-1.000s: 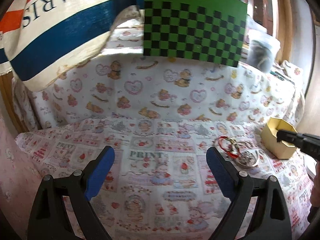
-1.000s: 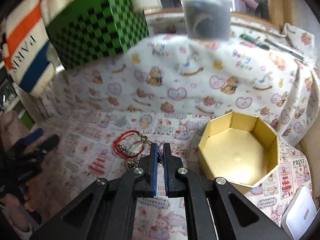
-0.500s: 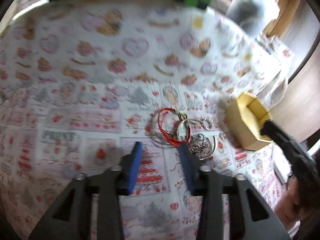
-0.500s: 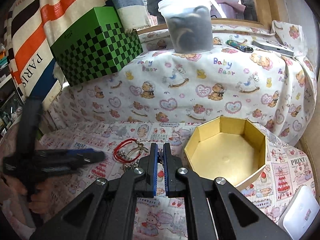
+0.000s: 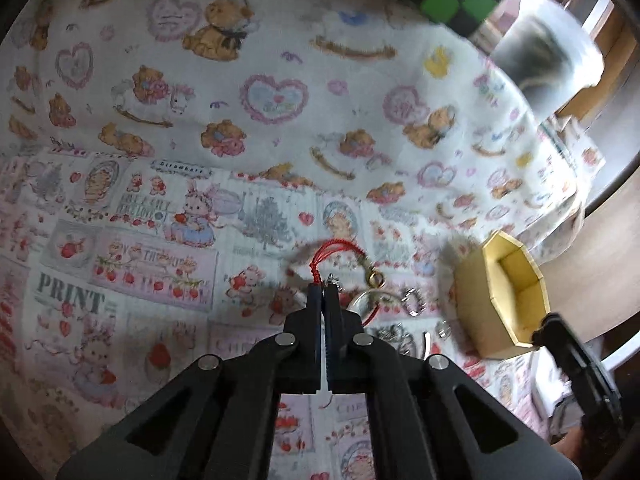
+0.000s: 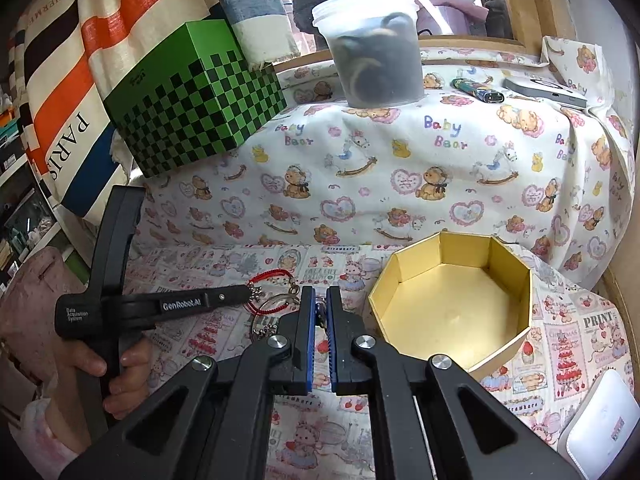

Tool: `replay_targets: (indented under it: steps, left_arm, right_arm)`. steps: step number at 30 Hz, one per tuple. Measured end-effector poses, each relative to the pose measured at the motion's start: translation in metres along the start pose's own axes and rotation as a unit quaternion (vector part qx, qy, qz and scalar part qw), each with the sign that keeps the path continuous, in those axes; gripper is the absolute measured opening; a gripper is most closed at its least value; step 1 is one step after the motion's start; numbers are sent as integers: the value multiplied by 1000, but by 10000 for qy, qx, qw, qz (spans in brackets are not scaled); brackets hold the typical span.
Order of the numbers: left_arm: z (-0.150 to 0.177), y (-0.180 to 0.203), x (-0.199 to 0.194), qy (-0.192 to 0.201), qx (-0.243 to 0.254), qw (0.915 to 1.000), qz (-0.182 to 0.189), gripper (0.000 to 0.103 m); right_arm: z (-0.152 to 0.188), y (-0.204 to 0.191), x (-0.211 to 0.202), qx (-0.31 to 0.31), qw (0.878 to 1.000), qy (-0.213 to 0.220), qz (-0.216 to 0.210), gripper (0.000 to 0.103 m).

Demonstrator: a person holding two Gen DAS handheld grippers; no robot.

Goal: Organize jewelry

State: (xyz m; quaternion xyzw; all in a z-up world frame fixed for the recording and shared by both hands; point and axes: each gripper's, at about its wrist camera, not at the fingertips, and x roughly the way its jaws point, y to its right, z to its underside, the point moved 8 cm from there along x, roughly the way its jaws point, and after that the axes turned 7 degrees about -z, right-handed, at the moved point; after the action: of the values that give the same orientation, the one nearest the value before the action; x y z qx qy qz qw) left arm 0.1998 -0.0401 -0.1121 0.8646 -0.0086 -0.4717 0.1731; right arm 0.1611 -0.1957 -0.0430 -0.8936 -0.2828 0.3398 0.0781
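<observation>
The left gripper, its jaws having just closed, pinches the red cord bracelet on the patterned table, while the right gripper, nearly closed with small metal jewelry between its jaws, sits just left of the empty gold octagonal box.

My left gripper is black, lettered "GenRobot.AI"; the right gripper has blue pads and silver screws.

Jewelry pile on the printed cloth, left of the octagonal box; checkered box and lidded tub behind.
</observation>
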Motion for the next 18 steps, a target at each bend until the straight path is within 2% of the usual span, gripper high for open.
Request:
replay_targets:
  steps: [7,10,14,18]
  left_arm:
    - [-7,5,-38,703,162,9972,210,0]
    - [-15,9,-62,1043,225,9935,403,0]
    - [-17,1,-99,1534,598,9862,195,0]
    - [-16,10,-109,1674,690,9831,256,0]
  right_arm:
    - [-1,5,0,55,10000,5,44,6]
    - [-1,4,-2,46,10000,47,53,6]
    - [-3,3,-6,-18,9999,139,89,6]
    - [-4,1,-10,-51,9997,204,78,6]
